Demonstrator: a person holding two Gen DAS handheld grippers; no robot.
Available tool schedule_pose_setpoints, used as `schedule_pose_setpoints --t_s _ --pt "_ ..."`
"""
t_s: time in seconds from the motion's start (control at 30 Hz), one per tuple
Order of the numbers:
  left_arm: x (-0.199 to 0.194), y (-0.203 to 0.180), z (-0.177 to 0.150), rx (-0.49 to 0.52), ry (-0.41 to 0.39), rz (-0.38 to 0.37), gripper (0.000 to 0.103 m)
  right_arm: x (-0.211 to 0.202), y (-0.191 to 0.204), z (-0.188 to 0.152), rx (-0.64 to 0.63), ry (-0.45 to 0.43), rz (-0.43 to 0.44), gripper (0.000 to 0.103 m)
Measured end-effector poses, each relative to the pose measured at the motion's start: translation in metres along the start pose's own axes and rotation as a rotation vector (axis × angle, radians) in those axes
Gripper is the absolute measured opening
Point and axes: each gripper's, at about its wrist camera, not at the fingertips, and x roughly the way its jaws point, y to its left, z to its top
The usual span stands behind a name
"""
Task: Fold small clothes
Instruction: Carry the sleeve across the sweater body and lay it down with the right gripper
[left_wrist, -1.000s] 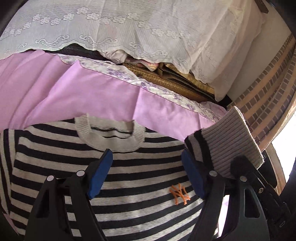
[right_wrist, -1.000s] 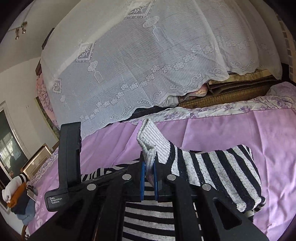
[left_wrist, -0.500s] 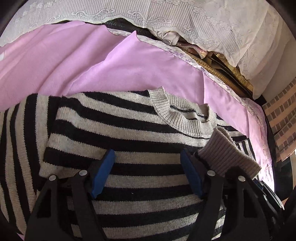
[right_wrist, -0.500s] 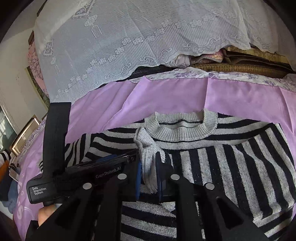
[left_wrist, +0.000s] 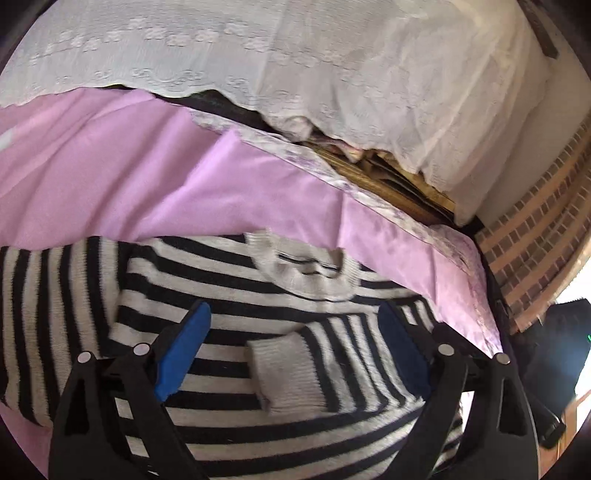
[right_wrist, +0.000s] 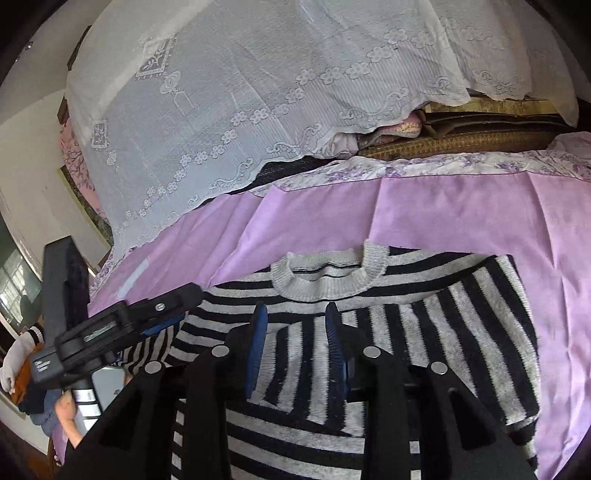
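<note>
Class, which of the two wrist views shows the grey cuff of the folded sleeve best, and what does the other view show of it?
The left wrist view: the cuff lies whole on the sweater chest, between the open left tongs. In the right wrist view the sleeve shows crossing the chest, but the right tongs hide its end.

You are looking at a small black-and-grey striped sweater that is lying flat, front up, on the lilac bedsheet, its grey ribbed collar pointing toward the far edge. One sleeve is lying folded across the chest, its grey ribbed cuff resting near the middle. The other sleeve is spreading out to the side.
</note>
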Motion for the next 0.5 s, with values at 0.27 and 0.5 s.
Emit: schedule_pose_setpoints --t_s 0.27,0.5 --pt "0.077 -0.017 -0.039 0.108 0.218 0.065 0.092 0.017 -0.125 -0.008 0.353 0.106 -0.112 0.029" --pt "0.073 -0.033 -0.045 0.232 0.172 0.166 0.092 0.014 -0.187 -0.024 0.571 0.094 -0.035 0.003"
